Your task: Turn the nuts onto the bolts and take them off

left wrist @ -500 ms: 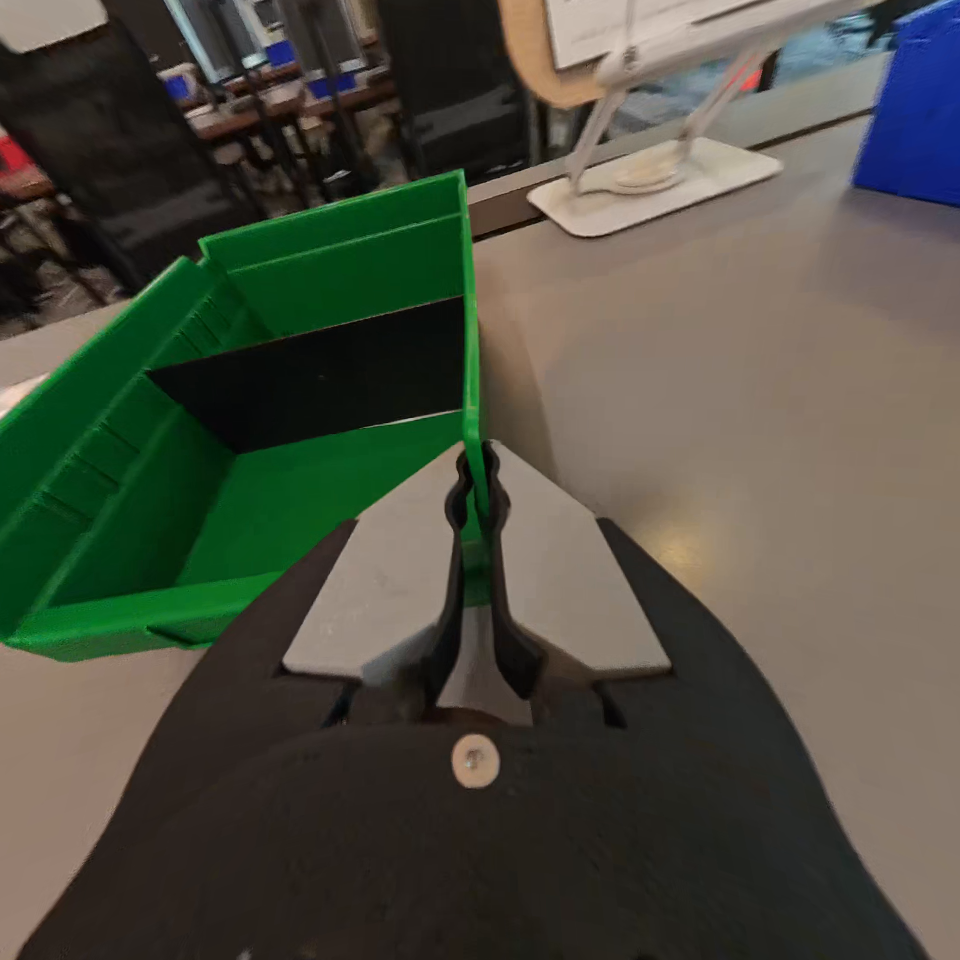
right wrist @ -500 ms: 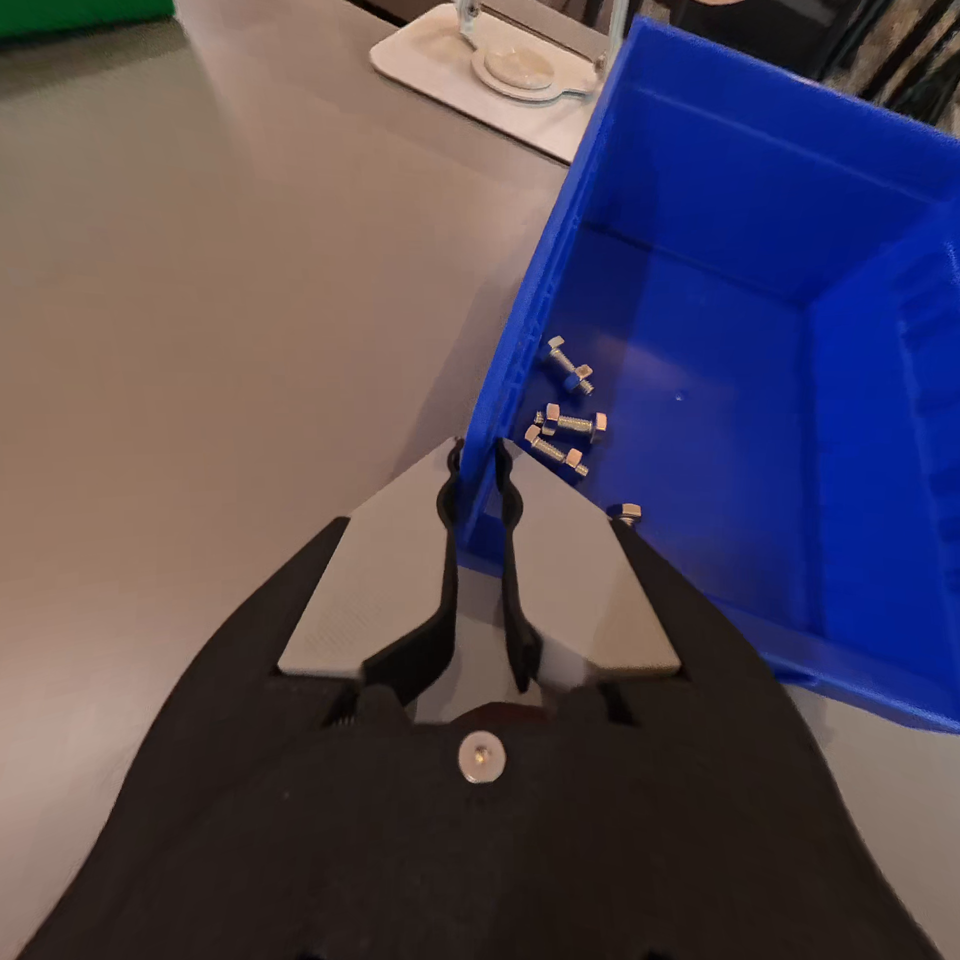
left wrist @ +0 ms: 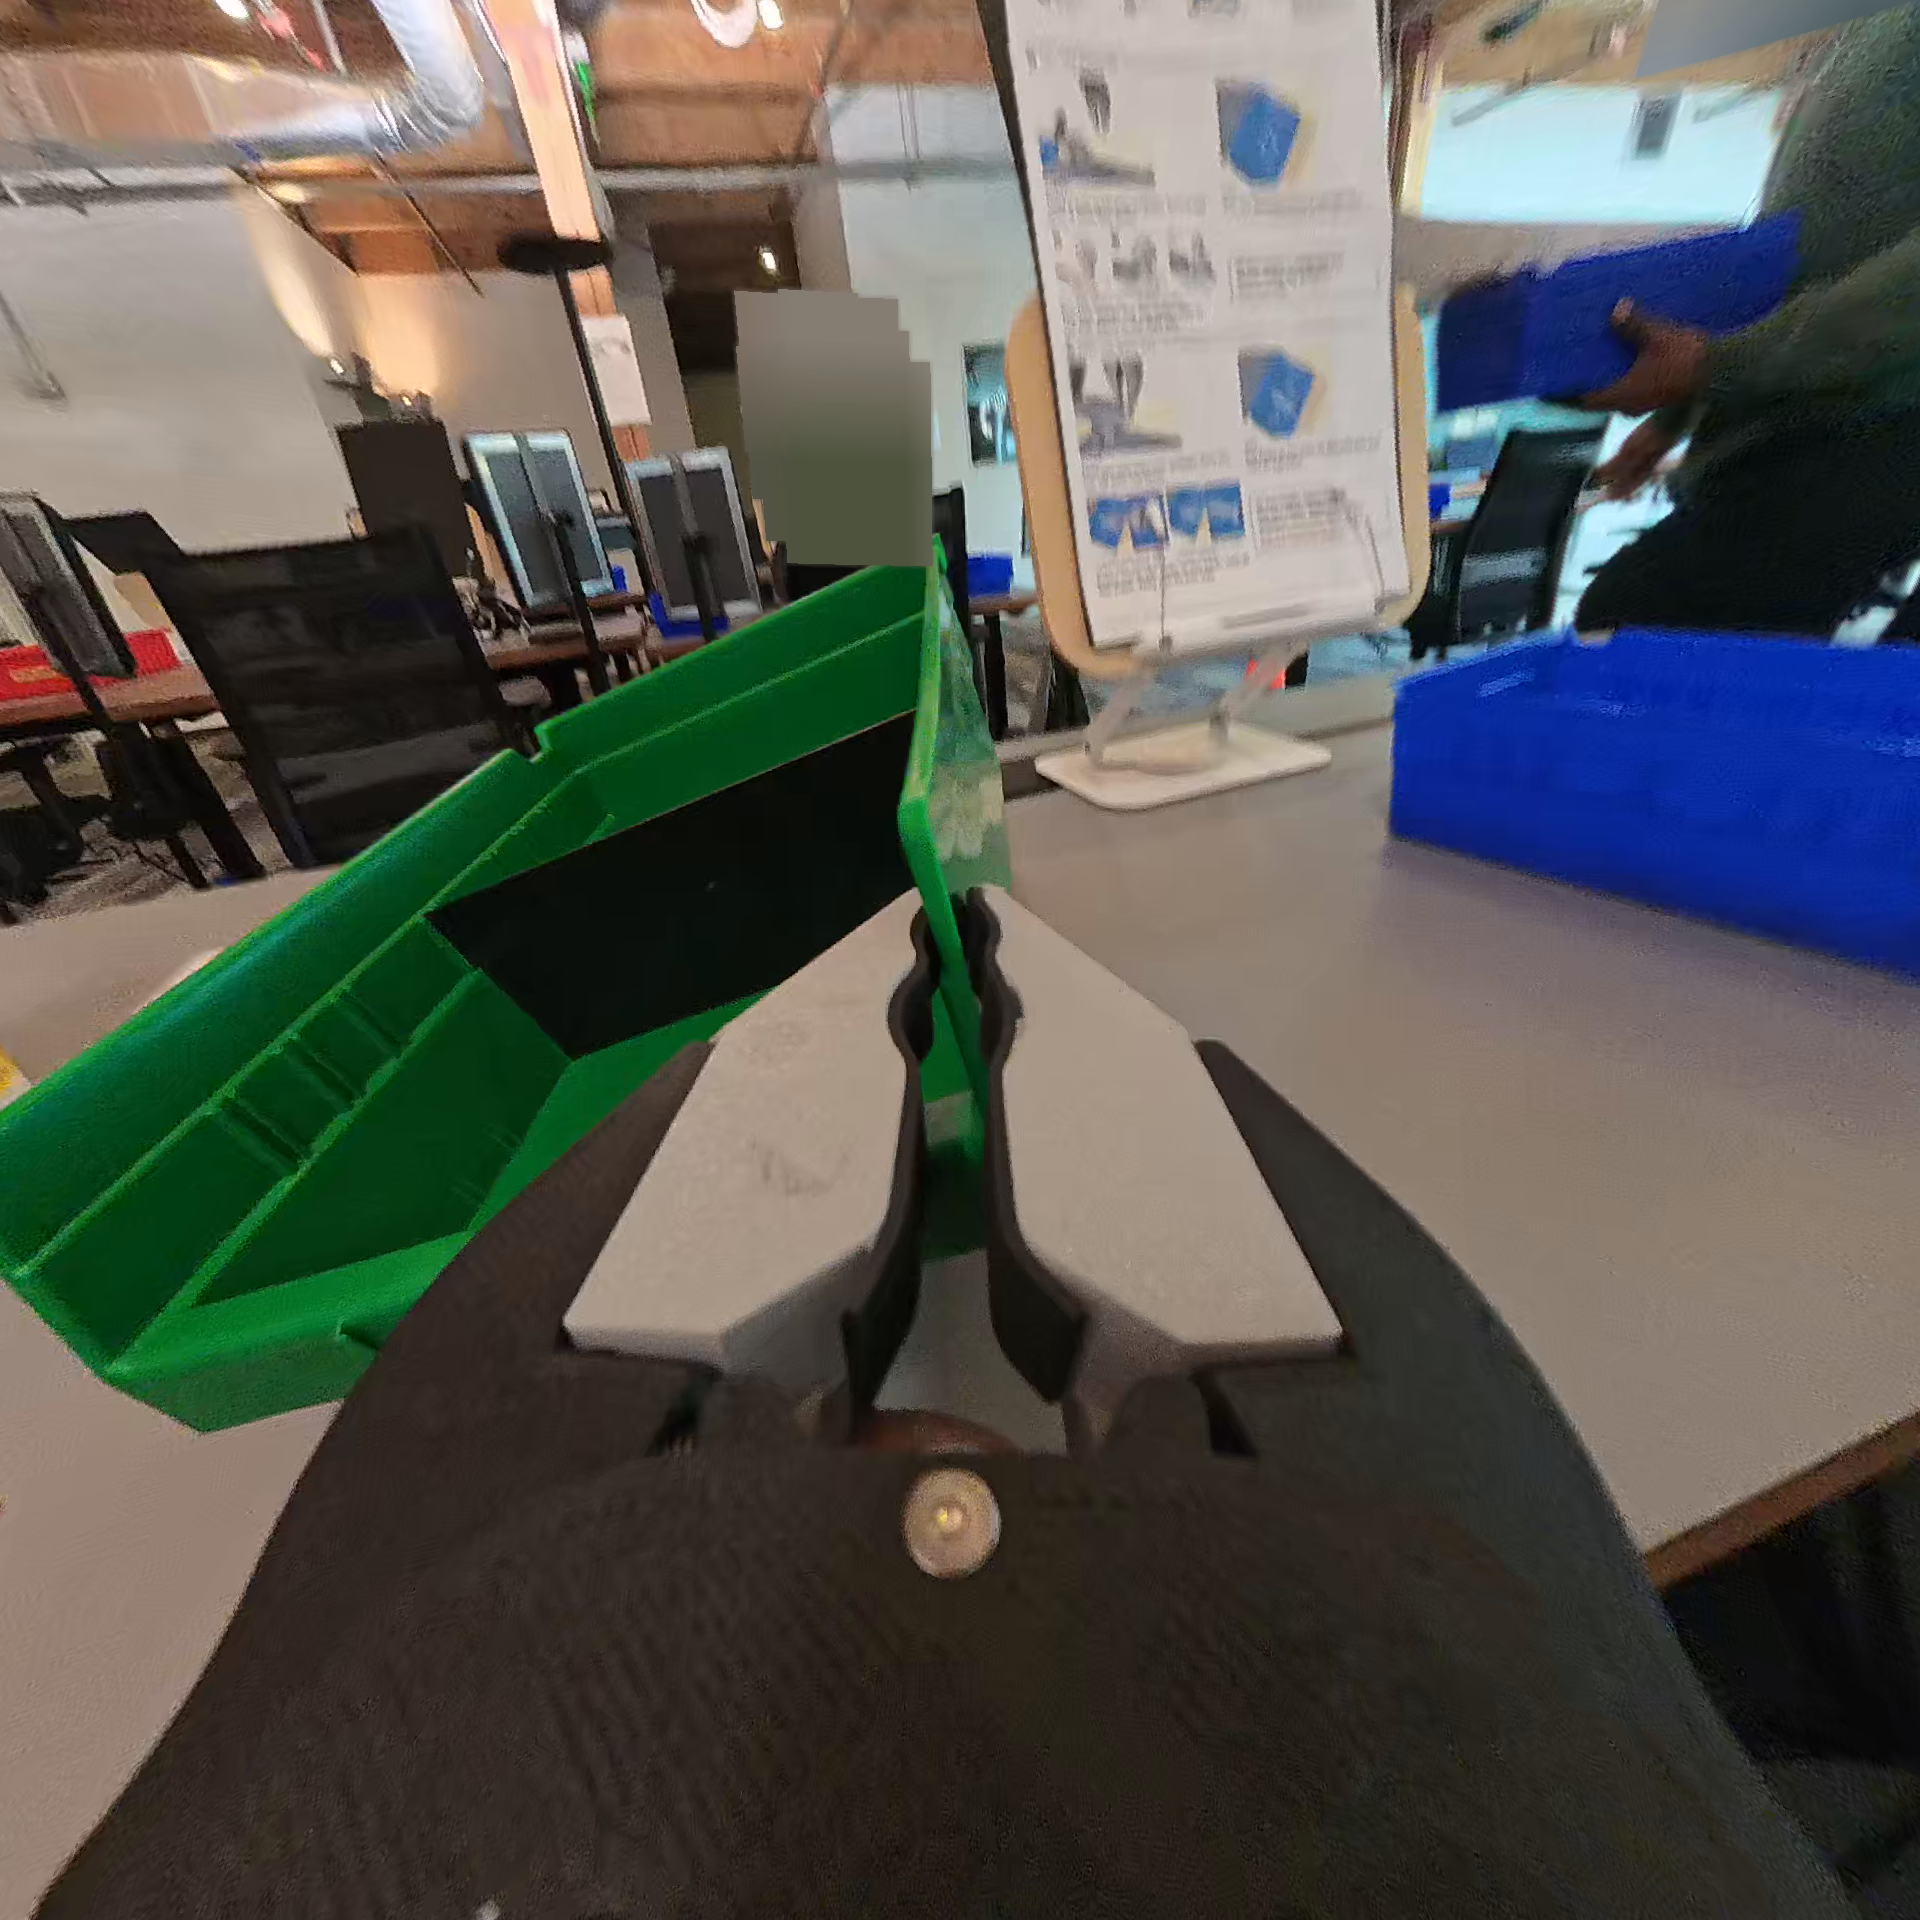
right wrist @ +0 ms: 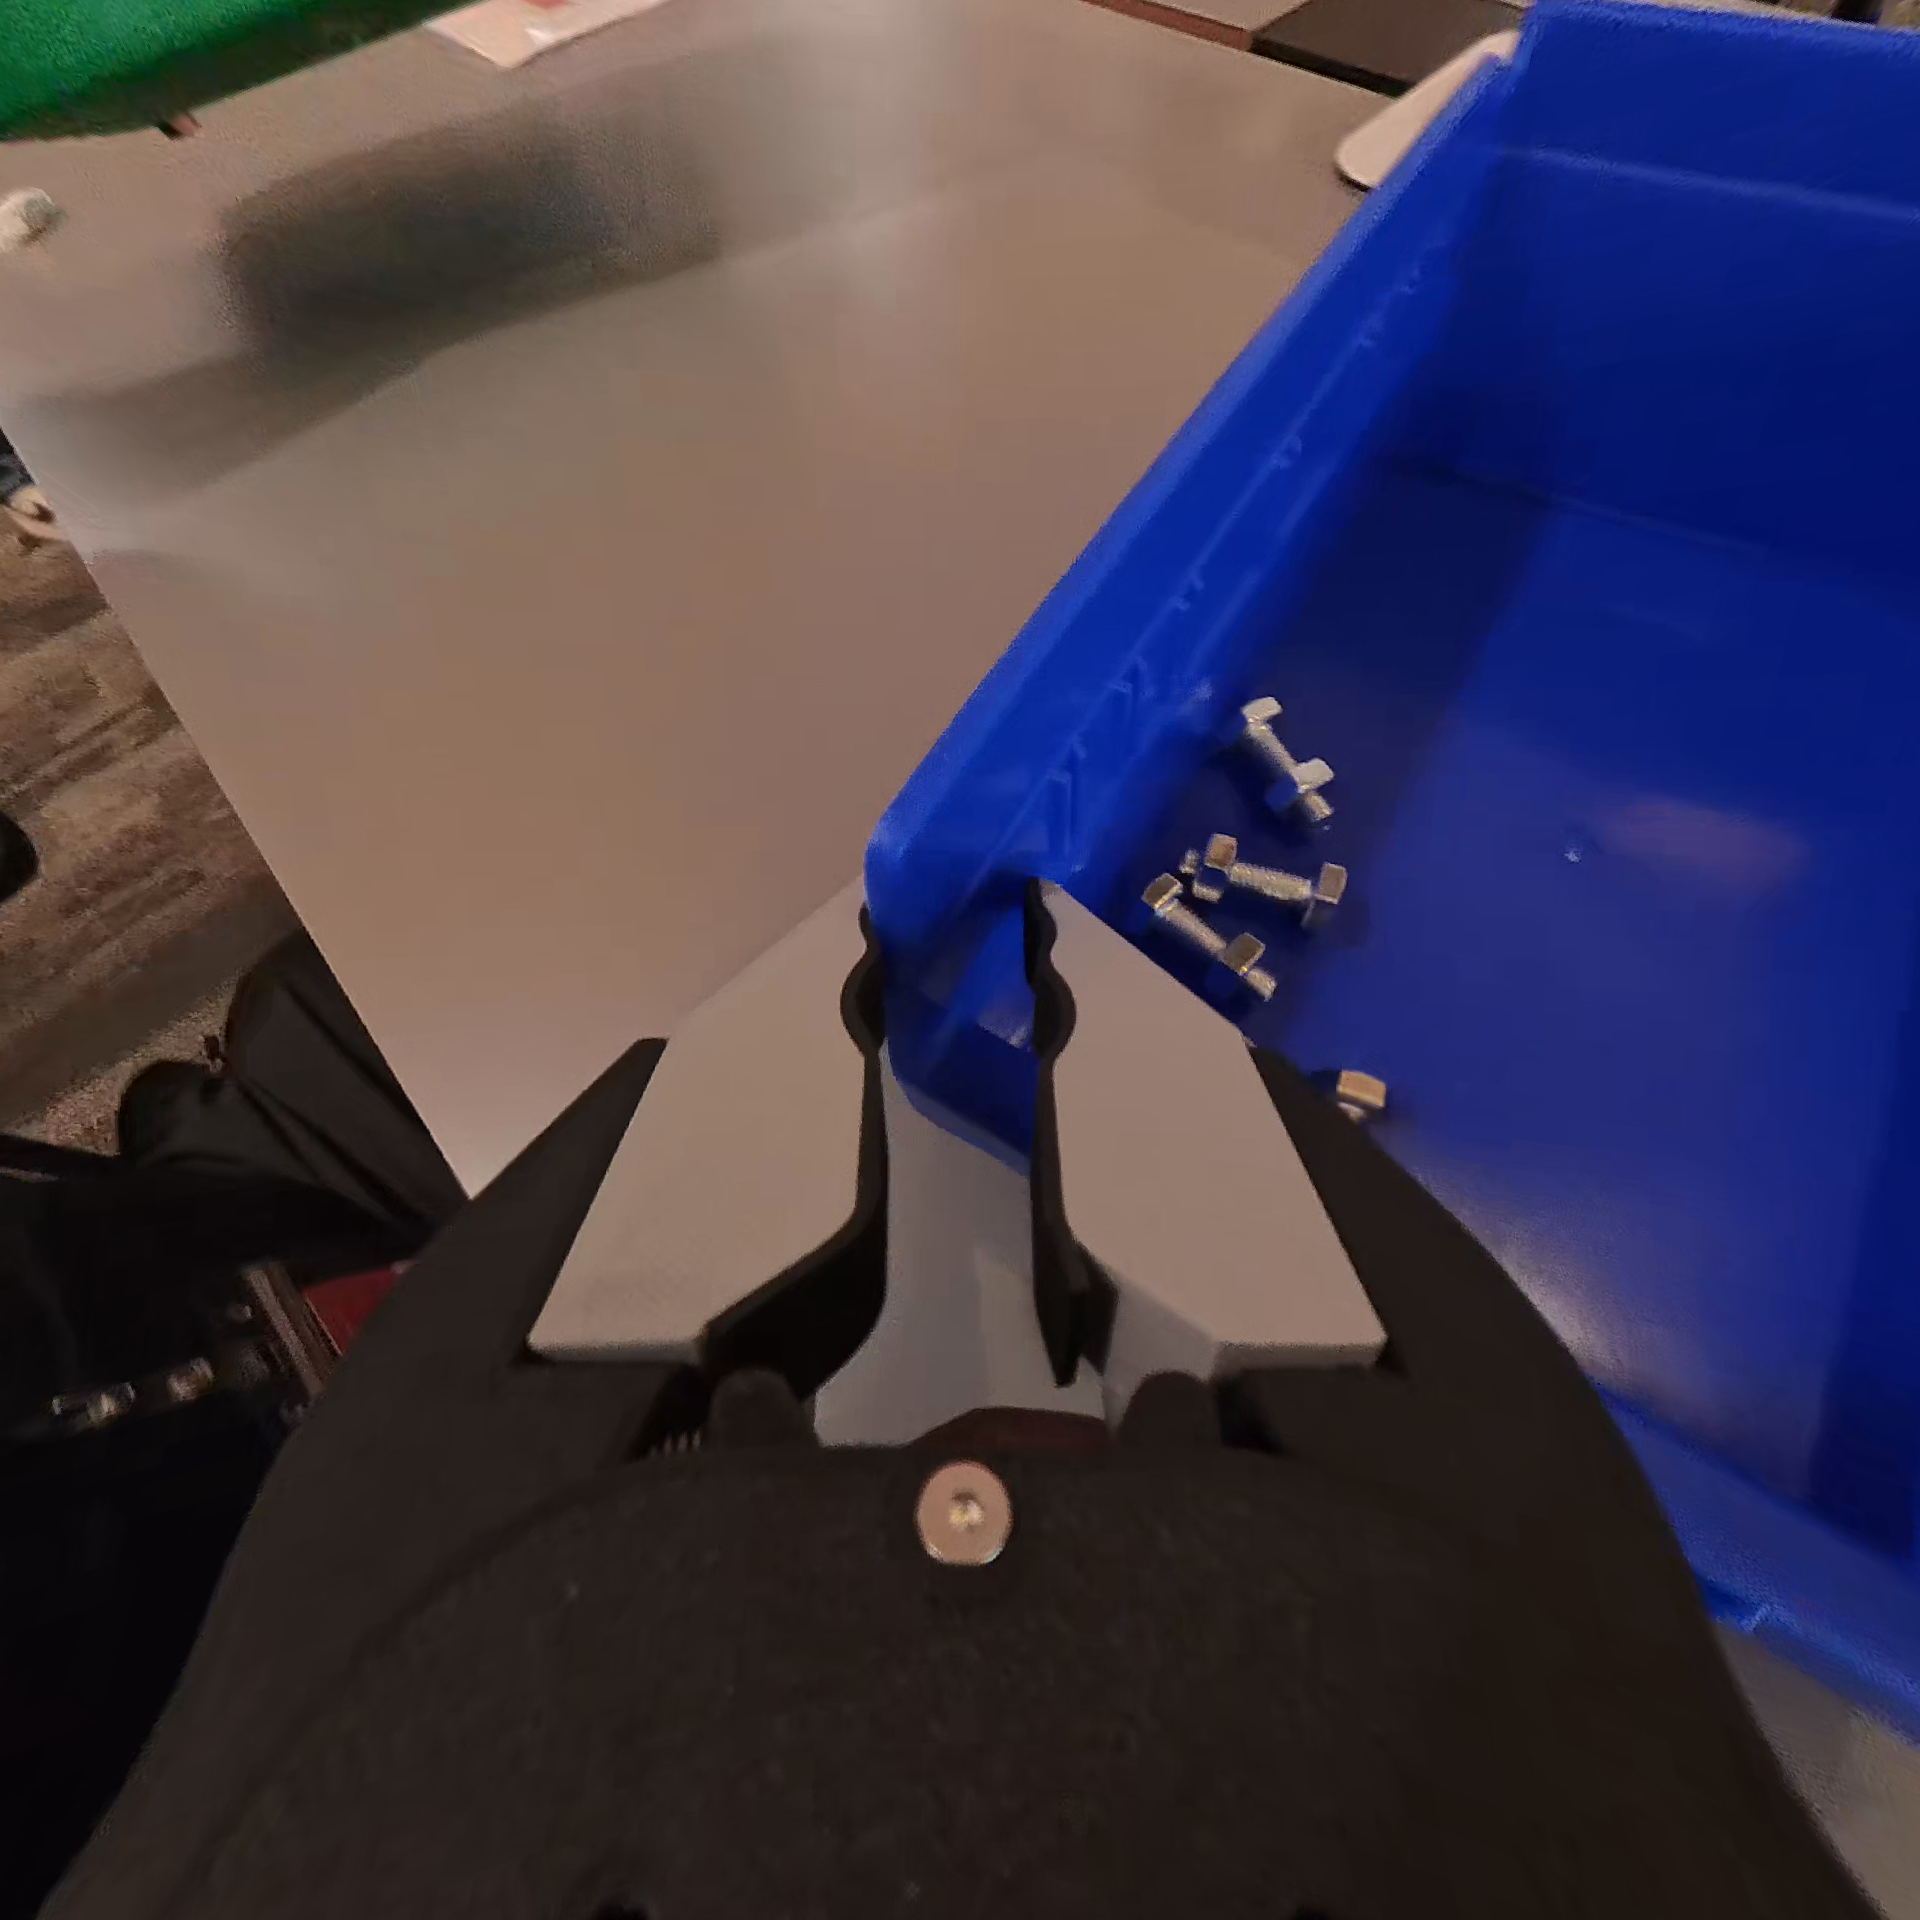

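Observation:
My left gripper (left wrist: 951,920) is shut on the right wall of the green bin (left wrist: 312,1122) and holds it tilted, its far end raised. The bin has a black divider (left wrist: 675,914) and looks empty inside. My right gripper (right wrist: 951,914) is shut on the near left corner of the blue bin (right wrist: 1558,727), which is tipped. Several silver bolts with nuts on them (right wrist: 1262,883) lie inside the blue bin by that corner, and a loose nut (right wrist: 1356,1091) lies beside my right finger. The blue bin also shows in the left wrist view (left wrist: 1662,790).
Both bins are over a grey table (right wrist: 623,623). A sheet on a white stand (left wrist: 1205,343) is at the table's back edge. A person holding another blue bin (left wrist: 1600,312) is at the far right. The green bin shows at the top left of the right wrist view (right wrist: 156,62). Left tips to right tips: about 45 cm.
Both bins have been lifted and tilted in my grippers. The left wrist view has pitched up toward the room. The right wrist view has swung, with the table's left edge and the floor now in sight.

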### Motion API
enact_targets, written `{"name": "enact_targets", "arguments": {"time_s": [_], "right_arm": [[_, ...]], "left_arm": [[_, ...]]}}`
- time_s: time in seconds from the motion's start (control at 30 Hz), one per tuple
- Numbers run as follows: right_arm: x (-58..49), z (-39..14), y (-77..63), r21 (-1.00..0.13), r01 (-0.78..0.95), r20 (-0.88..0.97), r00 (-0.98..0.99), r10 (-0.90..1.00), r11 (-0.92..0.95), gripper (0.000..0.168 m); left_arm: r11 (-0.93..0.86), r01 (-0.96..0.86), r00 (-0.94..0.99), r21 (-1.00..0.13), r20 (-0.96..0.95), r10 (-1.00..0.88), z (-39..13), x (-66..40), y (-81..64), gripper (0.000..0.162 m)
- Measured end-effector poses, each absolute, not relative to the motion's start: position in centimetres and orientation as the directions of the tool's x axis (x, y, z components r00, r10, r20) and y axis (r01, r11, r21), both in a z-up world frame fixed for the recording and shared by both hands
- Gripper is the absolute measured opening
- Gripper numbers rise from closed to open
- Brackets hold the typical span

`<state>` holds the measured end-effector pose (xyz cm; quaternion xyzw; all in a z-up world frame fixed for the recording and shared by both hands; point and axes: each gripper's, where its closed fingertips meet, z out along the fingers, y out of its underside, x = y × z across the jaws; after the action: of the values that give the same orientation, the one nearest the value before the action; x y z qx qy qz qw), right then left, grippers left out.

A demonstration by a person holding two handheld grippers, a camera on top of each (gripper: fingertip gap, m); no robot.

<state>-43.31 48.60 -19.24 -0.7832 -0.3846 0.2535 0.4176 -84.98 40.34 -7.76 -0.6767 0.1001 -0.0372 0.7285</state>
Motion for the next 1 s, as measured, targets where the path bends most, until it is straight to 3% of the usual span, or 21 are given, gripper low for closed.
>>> {"name": "enact_targets", "arguments": {"time_s": [0.17,0.4,0.5,0.6,0.8,1.0], "right_arm": [[-50.8,-19.2,48.5,-0.857,0.415,-0.015,0.573,0.819,-0.307,0.022],[-65.8,-19.2,47.7,-0.857,0.454,-0.009,0.459,0.888,-0.243,0.024],[-73.4,-18.7,46.2,-0.880,0.413,-0.097,0.327,0.940,-0.234,0.036],[-76.7,-17.4,44.4,-0.873,0.327,-0.293,0.242,0.925,-0.362,0.040],[-69.0,-14.9,41.1,-0.882,0.287,-0.368,0.078,0.927,-0.374,0.046],[-53.8,-13.0,44.7,-0.924,0.246,-0.261,0.159,0.952,-0.294,0.040]], "left_arm": [[0.217,-0.249,0.952,-0.944,-0.280,-0.124,-0.5,-83.0,38.3,0.000],[0.408,-0.270,0.926,-0.872,-0.352,-0.139,8.5,-77.7,35.7,0.001],[0.435,-0.265,0.921,-0.861,-0.360,-0.151,9.9,-75.5,35.3,0.001],[0.421,-0.262,0.921,-0.868,-0.355,-0.158,10.1,-74.2,35.2,0.001],[0.370,-0.287,0.907,-0.883,-0.375,-0.191,7.7,-71.6,35.6,0.000],[0.374,-0.264,0.847,-0.889,-0.399,-0.352,5.1,-63.6,37.4,0.001]]}}
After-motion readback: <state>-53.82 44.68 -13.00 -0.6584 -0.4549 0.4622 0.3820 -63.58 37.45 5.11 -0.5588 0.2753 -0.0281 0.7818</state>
